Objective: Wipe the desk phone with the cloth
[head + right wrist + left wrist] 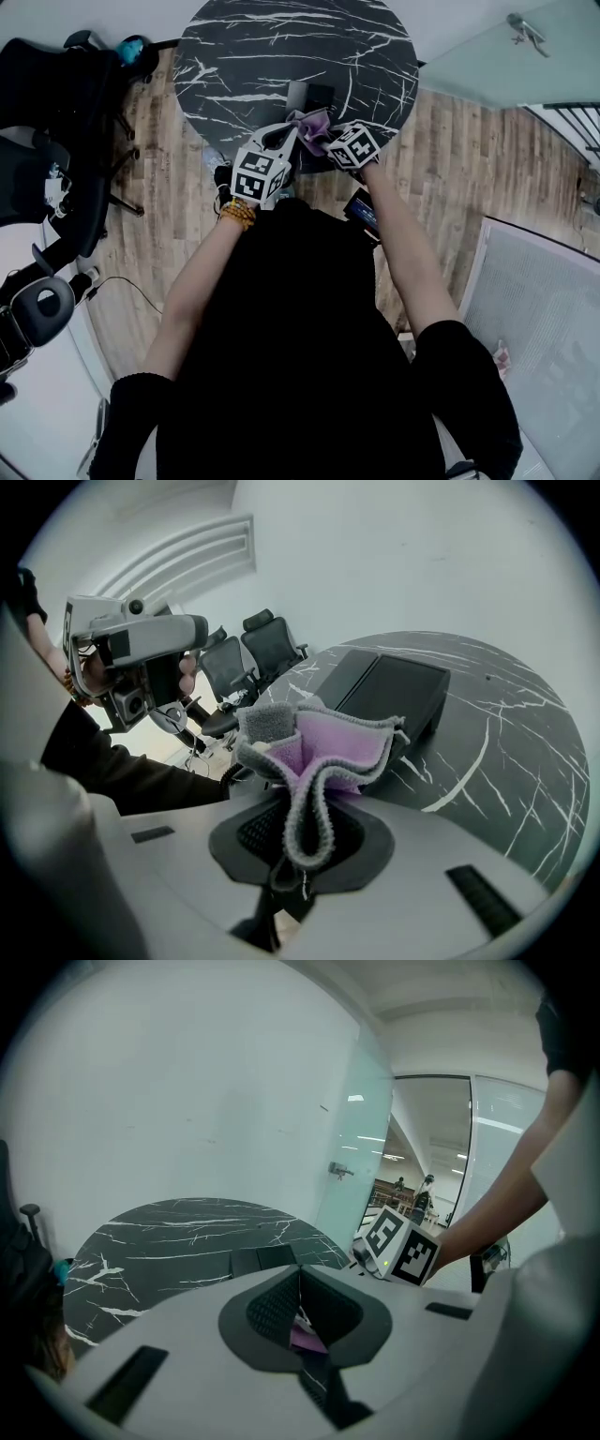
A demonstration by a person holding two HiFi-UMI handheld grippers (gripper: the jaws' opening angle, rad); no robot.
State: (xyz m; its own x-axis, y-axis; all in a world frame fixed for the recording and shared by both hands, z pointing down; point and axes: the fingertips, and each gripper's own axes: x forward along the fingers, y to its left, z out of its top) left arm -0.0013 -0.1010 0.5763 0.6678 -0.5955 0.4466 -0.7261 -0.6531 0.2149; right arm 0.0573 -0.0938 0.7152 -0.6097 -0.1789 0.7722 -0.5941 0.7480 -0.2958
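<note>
The right gripper (pixel 298 832) pinches the cloth (pixel 337 747), the left gripper (pixel 300 1312) sits closed, and the phone (pixel 398 691) at mid-frame awaits wiping

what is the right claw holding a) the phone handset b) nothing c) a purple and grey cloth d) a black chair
c: in the right gripper view the right claw is closed on the bunched purple and grey cloth, which fans out above it.

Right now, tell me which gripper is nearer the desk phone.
Right. The right gripper, holding the cloth, sits just short of the desk phone; the left gripper is farther back.
</note>
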